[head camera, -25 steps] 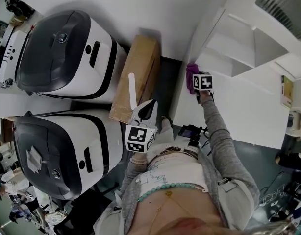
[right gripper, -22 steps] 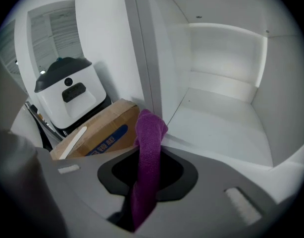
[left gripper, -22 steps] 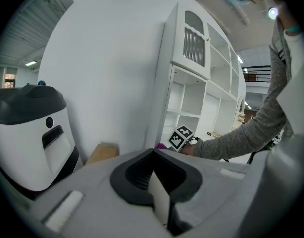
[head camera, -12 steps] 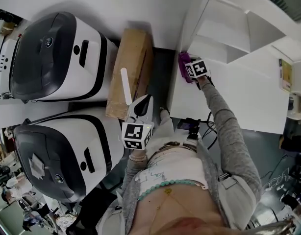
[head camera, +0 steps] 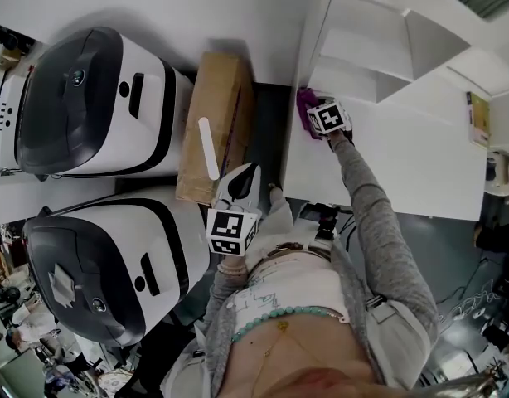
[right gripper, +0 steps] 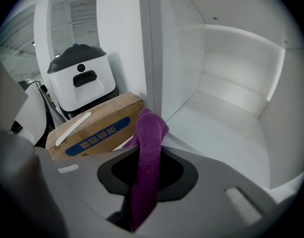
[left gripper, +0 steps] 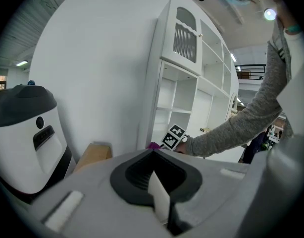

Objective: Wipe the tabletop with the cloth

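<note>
My right gripper (head camera: 318, 116) is shut on a purple cloth (head camera: 305, 103) at the far left corner of the white tabletop (head camera: 387, 168), right by the shelf unit. In the right gripper view the cloth (right gripper: 148, 143) rises out of the shut jaws of the right gripper (right gripper: 141, 192) and folds over above the tabletop (right gripper: 216, 128). My left gripper (head camera: 242, 185) hangs off the table, near my body and over the floor gap. Its jaws are shut with nothing in them, and the left gripper (left gripper: 159, 202) points toward the right arm.
A brown cardboard box (head camera: 217, 127) with a flat white stick (head camera: 207, 148) lies left of the table. Two large white-and-black machines (head camera: 89, 98) (head camera: 105, 255) stand further left. A white shelf unit (head camera: 379, 48) borders the table's far side. Cables (head camera: 321, 218) hang at its near edge.
The right gripper has slid the cloth a little further away, toward the table's far left corner. The left gripper has hardly moved.
</note>
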Demonstrator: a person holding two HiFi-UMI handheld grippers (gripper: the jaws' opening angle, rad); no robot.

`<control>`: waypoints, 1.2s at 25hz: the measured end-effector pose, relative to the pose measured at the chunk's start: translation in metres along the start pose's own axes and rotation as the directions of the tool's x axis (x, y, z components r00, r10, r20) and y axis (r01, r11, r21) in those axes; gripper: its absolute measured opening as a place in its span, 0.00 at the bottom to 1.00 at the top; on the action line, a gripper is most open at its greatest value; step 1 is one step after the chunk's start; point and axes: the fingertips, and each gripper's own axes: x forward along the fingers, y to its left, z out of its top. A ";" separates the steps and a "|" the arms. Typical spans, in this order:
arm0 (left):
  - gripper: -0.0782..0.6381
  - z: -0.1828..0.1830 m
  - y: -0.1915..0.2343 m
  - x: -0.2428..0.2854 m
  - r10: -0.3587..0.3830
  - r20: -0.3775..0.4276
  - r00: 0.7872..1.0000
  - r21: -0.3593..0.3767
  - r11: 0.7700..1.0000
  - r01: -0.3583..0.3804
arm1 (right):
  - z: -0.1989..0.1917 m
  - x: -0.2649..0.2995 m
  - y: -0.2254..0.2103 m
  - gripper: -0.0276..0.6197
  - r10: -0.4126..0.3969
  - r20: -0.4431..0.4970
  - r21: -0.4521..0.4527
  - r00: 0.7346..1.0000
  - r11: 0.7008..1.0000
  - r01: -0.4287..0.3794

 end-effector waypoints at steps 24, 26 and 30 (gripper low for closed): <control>0.11 0.007 -0.041 0.031 -0.093 -0.001 0.996 0.037 0.995 0.093 | -0.026 -0.020 -0.033 0.19 -0.071 0.026 0.110 0.997 0.992 0.068; 0.11 0.012 -0.047 0.037 -0.095 -0.002 0.995 0.040 0.995 0.095 | -0.032 -0.022 -0.036 0.19 -0.072 0.030 0.116 0.997 0.991 0.068; 0.11 0.013 -0.065 0.048 -0.104 -0.013 0.995 0.039 0.994 0.104 | -0.038 -0.025 -0.039 0.19 -0.056 0.032 0.113 0.998 0.992 0.052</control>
